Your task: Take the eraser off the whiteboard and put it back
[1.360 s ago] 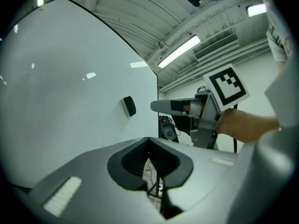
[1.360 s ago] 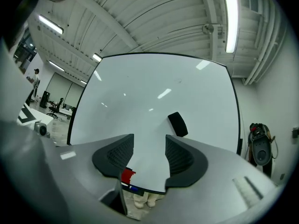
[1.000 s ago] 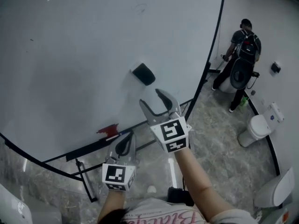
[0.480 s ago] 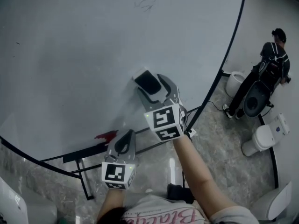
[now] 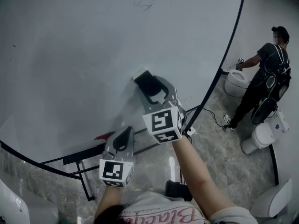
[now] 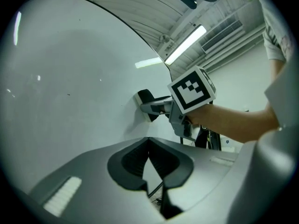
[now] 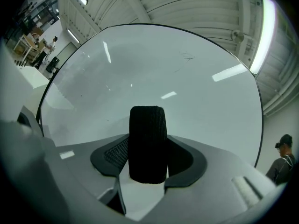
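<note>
Closing the right tongs (image 5: 152,88) on the black eraser (image 7: 147,141), with the jaws fairly wide apart and a pad against each flank of it. Gripping the eraser across its narrow width, with its ribbed back turned down the jaws toward the marker cube (image 5: 162,123) at the rear of those tongs. Gripping it where it sits on the whiteboard (image 5: 79,55), directly ahead of the right fingertips and not yet lifted off. Pointing the right tongs level at the board, with the bare forearm (image 5: 196,171) stretching back from the cube.

Holding the left tongs (image 5: 126,132) fully closed, with the tips together and nothing caught between them. Hanging those left tongs lower than the right ones and to their left, well short of the eraser, with the tips aimed at the bottom edge of the board. Looking from the left tongs up and to the right at the right tongs, clamped at the eraser on the white surface.

Showing a small red thing (image 5: 104,136) just left of the left tips, at the board's lower rim, too blurred for naming. Showing a dark rail (image 5: 84,154) of the stand just under the left tongs and to their left. Showing a faint scribble (image 5: 145,3) high on the board, far beyond the right tips. Showing, well off to the right of the right tongs, a person in dark clothes (image 5: 266,69) with a hand at a white round tub (image 5: 237,80) on the marble floor (image 5: 224,148).
</note>
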A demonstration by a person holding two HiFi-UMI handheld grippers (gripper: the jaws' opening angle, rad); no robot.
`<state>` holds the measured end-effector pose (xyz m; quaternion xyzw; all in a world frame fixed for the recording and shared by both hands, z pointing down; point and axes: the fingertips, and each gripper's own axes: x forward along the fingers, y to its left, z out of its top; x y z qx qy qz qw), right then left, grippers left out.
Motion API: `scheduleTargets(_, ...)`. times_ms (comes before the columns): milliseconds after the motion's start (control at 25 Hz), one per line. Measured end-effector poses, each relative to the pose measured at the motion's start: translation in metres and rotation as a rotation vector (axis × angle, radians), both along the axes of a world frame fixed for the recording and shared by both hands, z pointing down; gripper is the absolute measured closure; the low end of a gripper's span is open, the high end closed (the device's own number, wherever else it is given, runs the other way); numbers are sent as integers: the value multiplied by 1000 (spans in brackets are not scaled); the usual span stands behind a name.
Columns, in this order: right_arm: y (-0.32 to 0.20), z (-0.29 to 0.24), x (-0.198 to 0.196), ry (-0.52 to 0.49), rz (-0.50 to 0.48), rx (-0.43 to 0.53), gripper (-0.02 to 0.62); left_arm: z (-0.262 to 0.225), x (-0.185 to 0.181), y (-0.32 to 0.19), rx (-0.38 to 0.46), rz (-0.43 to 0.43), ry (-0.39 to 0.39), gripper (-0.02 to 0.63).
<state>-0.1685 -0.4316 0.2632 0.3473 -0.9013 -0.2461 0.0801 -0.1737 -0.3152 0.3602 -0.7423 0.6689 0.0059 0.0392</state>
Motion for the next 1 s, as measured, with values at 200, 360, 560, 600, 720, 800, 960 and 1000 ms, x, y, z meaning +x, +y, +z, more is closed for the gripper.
scheduleTargets(200, 16, 3, 11, -26, -5, -16, 367, 0, 0, 0, -1, 23, 3, 607)
scheduleTargets(360, 35, 7, 27, -52, 3, -26, 367, -3, 2, 0, 9, 46, 4, 606)
scheduleTargets(560, 58, 18, 44, -96, -6, -69, 365, -7, 3, 0, 23, 70, 16, 606)
scheduleTargets(600, 63, 21, 47, -107, -9, -86, 366, -7, 3, 1, 26, 75, 18, 607)
scheduleTargets(720, 76, 30, 56, -126, -15, -126, 365, -8, 2, 3, 31, 83, 18, 607)
scheduleTargets(800, 83, 37, 61, -130, -13, -153, 365, -12, 1, 3, 40, 85, 20, 607)
scheduleTargets(960, 98, 60, 70, -154, -30, -264, 365, -17, 3, 4, 57, 96, 18, 607)
scheduleTargets(1000, 103, 65, 71, -167, -39, -286, 364, -17, 4, 5, 58, 98, 16, 607)
